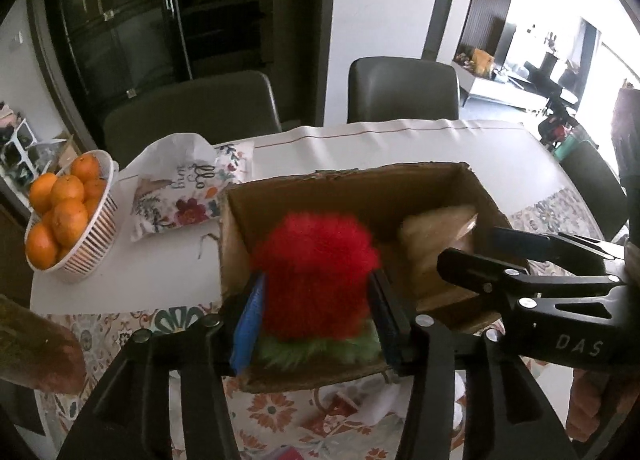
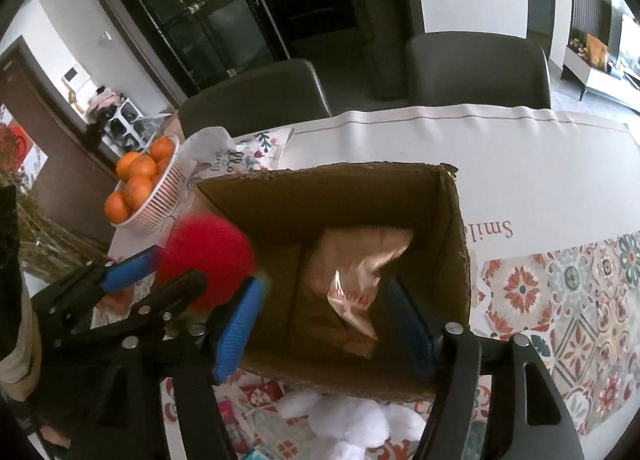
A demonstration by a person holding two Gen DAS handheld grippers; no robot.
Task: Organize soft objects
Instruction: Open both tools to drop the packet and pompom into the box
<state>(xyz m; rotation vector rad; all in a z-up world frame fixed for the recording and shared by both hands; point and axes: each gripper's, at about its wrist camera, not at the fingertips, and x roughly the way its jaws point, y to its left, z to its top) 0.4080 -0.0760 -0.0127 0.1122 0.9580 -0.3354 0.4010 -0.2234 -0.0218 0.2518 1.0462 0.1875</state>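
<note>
Two grippers hang over the open cardboard box (image 2: 332,196) on the tabletop (image 1: 120,280), and the step in hand looks like dropping soft things in. On the left, the left gripper (image 1: 316,300) has the red fluffy toy (image 1: 316,260) between half-spread fingers, whether gripped or freed I cannot tell. The right gripper (image 2: 324,324), tilted down, stands half-wide and empty above a crinkled packet (image 2: 356,280); next it likely needs the white plush (image 2: 352,420) below the box.
</note>
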